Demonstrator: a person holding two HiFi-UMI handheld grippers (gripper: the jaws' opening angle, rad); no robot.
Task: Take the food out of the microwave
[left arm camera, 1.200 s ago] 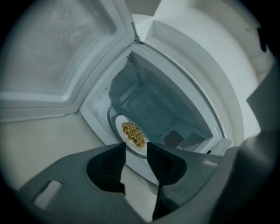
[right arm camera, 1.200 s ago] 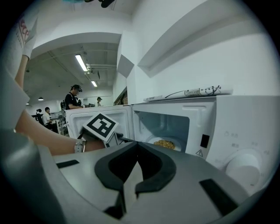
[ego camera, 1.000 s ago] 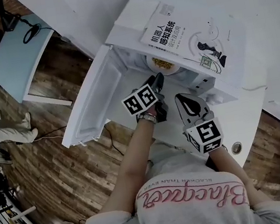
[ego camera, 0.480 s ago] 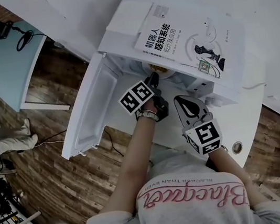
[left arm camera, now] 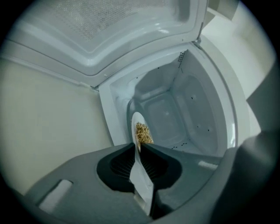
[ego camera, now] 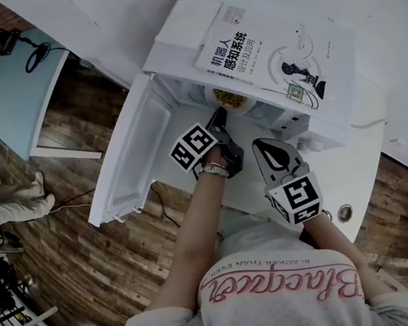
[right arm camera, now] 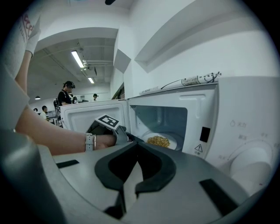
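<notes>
Reaching into the open microwave [ego camera: 182,30], the left gripper [ego camera: 219,113] has its fingers [left arm camera: 168,153] clamped on the near rim of a white plate [left arm camera: 138,124]. They have just been closing, and the rim now stands pinched between them, seen edge-on in the left gripper view. The plate carries a heap of yellowish food [left arm camera: 143,133] and sits on the floor of the oven cavity, just inside the opening. The microwave's door [ego camera: 130,159] hangs swung wide to the left in the head view. A large white book [ego camera: 270,50] lies flat on top of the oven.

The right gripper [ego camera: 267,146] hovers outside the oven, in front of its control panel and above the white counter [ego camera: 353,172]. Its fingers [right arm camera: 153,164] are closed tip to tip with nothing between them. The right gripper view looks past them at the plate of food inside and at the person's left wrist, which wears a band [right arm camera: 89,142].
</notes>
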